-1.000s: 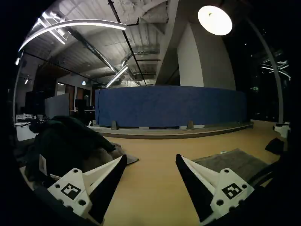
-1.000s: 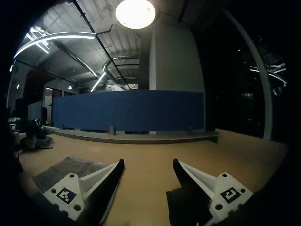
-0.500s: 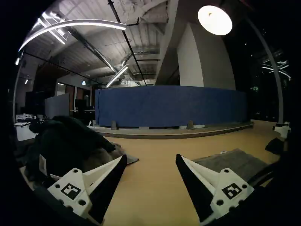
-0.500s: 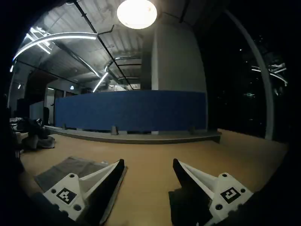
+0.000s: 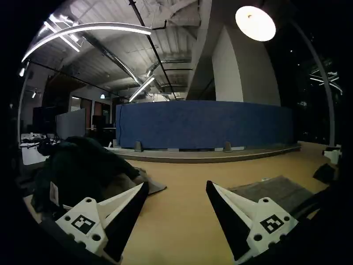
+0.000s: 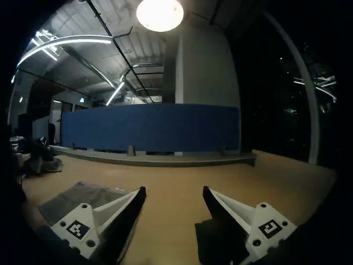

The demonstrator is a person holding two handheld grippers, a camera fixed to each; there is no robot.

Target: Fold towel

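towel (image 5: 276,191) lies flat on the table (image 5: 189,174), between left claw (image 5: 176,183) and right claw (image 6: 173,188); both claws gape wide, holding nothing.

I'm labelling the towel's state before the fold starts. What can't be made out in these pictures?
- Towel, left gripper view: near edge hidden behind the left gripper finger; number of layers unclear.
- Dark pile, left gripper view: too dim to identify.
- Dark shape, right gripper view: hidden partly by the right gripper, unidentifiable.
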